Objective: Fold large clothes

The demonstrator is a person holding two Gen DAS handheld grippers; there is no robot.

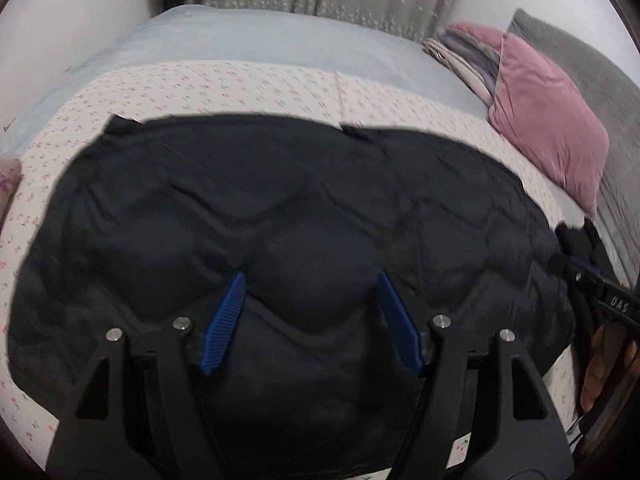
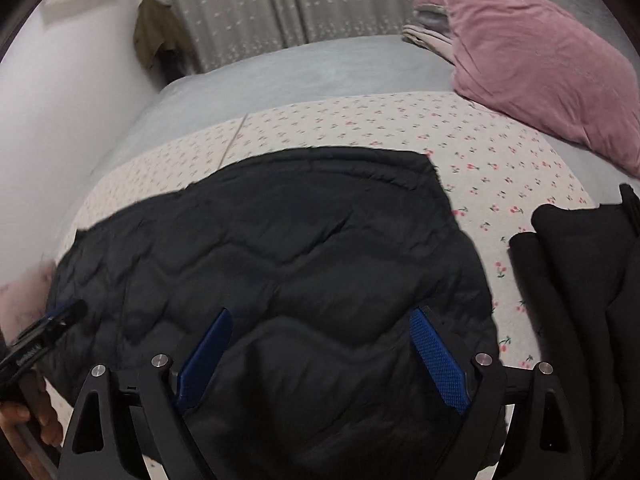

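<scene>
A large black quilted jacket [image 1: 280,216] lies spread flat on the floral bedsheet [image 1: 224,88]; it also shows in the right wrist view [image 2: 280,248]. My left gripper [image 1: 312,280] is open above the jacket's near part, its blue pads [image 1: 224,320] wide apart with nothing between them. My right gripper [image 2: 320,316] is open too, over the jacket's near right part. The right gripper shows at the right edge of the left wrist view [image 1: 600,292]. The left gripper shows at the left edge of the right wrist view [image 2: 44,328].
A pink pillow [image 1: 548,120] and folded linens [image 1: 464,56] lie at the bed's head. A pile of folded black clothes [image 2: 580,280] sits right of the jacket. A grey blanket [image 1: 248,40] covers the far bed. A wall and curtains [image 2: 280,4] stand behind.
</scene>
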